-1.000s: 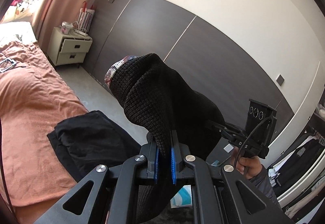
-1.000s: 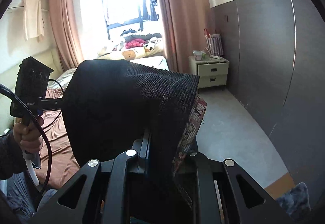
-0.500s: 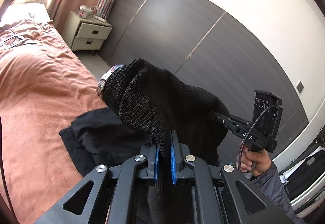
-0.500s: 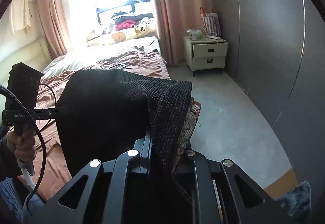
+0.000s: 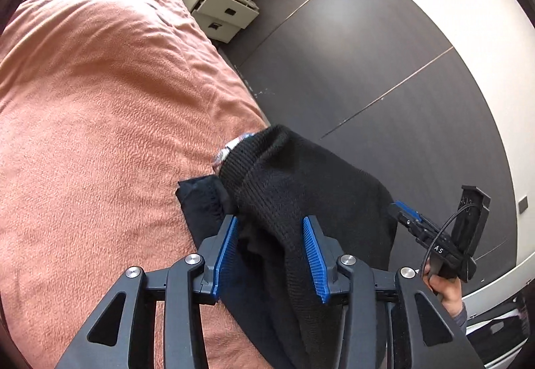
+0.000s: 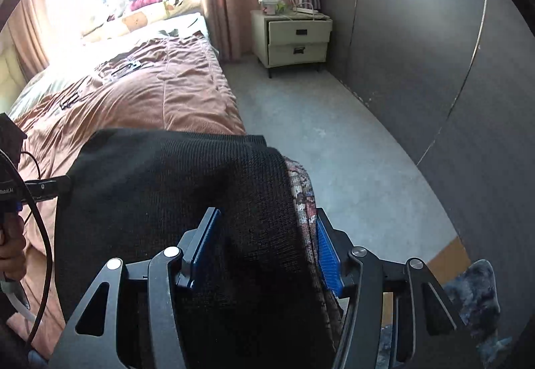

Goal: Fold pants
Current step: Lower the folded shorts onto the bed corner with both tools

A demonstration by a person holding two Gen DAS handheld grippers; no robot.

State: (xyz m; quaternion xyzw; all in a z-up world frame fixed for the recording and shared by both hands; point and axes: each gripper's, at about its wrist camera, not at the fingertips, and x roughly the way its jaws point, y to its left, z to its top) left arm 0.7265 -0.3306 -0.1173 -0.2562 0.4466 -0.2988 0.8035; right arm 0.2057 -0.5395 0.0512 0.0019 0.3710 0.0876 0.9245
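Note:
The black knit pants (image 5: 301, 175) with a patterned lining hang bunched at the edge of the bed, and a flat black part (image 5: 197, 202) lies on the blanket. My left gripper (image 5: 270, 220) has its jaws opening; the fabric drapes between the blue pads (image 5: 227, 245) without being pinched. In the right wrist view the pants (image 6: 167, 175) bulge between the pads (image 6: 329, 255) of my right gripper (image 6: 267, 212), whose jaws are also opening. Each gripper shows in the other's view, at the fabric's far end: right gripper (image 5: 404, 212), left gripper (image 6: 50, 185).
A bed with a terracotta blanket (image 5: 100, 101) fills the left side. A cream nightstand (image 6: 294, 38) stands against the dark panelled wall (image 6: 434, 68). Grey floor (image 6: 317, 135) runs beside the bed. A fuzzy blue-grey thing (image 6: 478, 288) lies at the lower right.
Both grippers have come down toward the bed with the pants. Their jaws, shut on the fabric before, now stand apart and the pants sag onto the blanket.

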